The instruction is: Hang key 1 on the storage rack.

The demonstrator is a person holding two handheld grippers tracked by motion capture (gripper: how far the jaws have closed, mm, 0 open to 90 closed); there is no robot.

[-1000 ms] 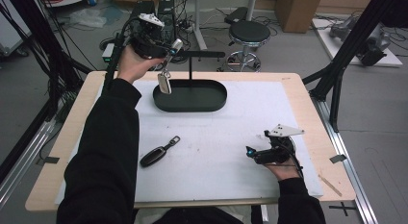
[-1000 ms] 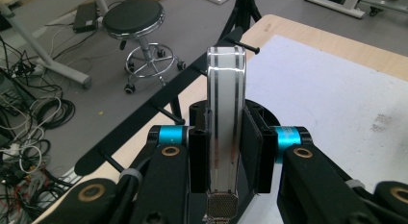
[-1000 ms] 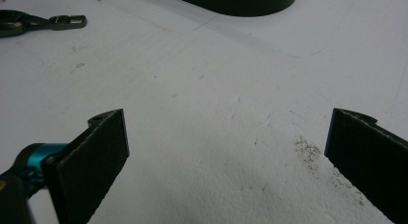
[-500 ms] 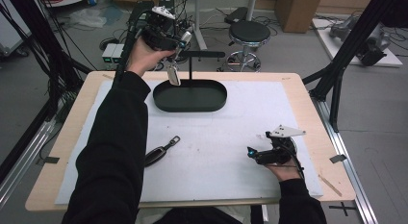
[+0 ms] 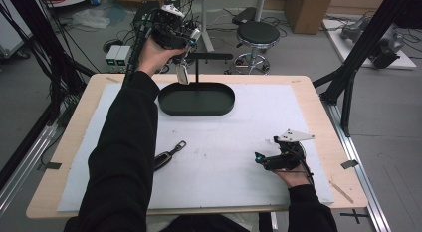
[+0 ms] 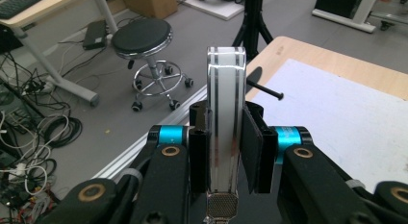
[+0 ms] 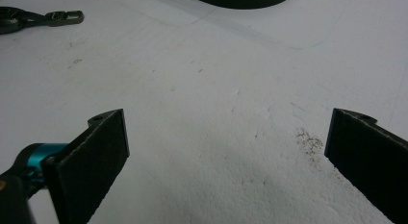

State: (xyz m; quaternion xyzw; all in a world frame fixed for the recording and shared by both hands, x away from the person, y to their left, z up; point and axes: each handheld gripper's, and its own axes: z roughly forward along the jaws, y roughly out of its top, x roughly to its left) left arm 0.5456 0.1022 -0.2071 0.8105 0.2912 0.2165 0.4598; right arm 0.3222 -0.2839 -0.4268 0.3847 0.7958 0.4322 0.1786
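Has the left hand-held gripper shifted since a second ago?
Yes. The left hand-held gripper, shut on the key fob, has gone from over the black tray toward the far edge, near the stand's post.

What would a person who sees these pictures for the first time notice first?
First, the raised left hand-held gripper, shut on a silver and white key fob at the far edge of the table, beside the black oval tray with its T-shaped stand. Next, a dark key fob lies on the white mat near the left sleeve. The right hand-held gripper rests on the mat, jaws wide open.
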